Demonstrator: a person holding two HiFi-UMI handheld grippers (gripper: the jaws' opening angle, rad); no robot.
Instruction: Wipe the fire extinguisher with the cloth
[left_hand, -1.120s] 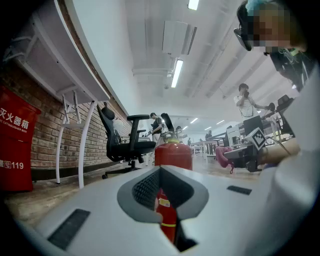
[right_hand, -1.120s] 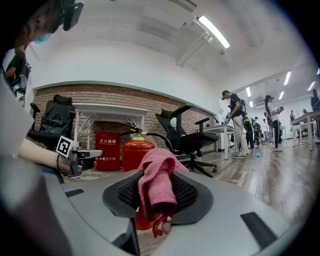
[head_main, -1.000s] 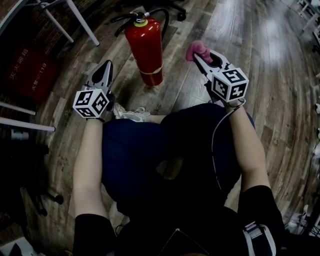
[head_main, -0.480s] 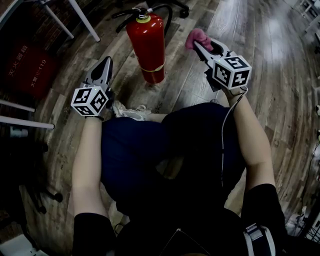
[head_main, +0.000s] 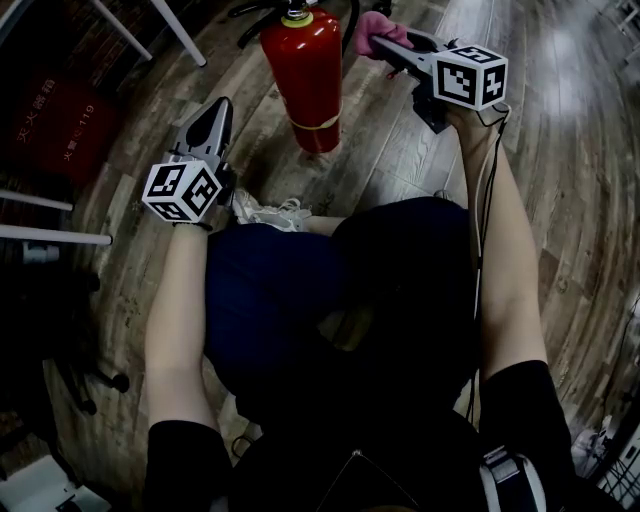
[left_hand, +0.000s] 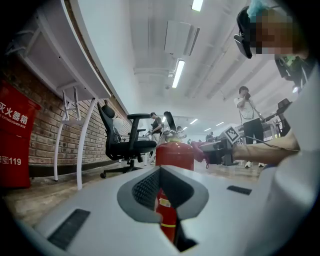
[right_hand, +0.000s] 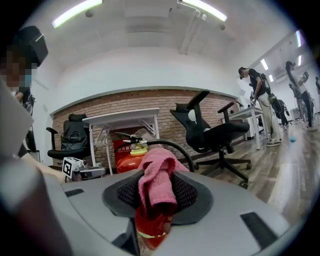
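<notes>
Two grippers flank the upright fire extinguisher (head_main: 305, 80): the right gripper (head_main: 378, 42), arm stretched forward, pinches the pink cloth (head_main: 368, 28) beside its top; the left gripper (head_main: 220, 110), clenched and empty, points forward farther back.

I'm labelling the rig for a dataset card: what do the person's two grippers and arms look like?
The left gripper and right gripper are grey with pointed tapering jaws, each carrying a white cube of black square markers. A thin cable runs from the right one along the arm. The person wears black short sleeves.
</notes>
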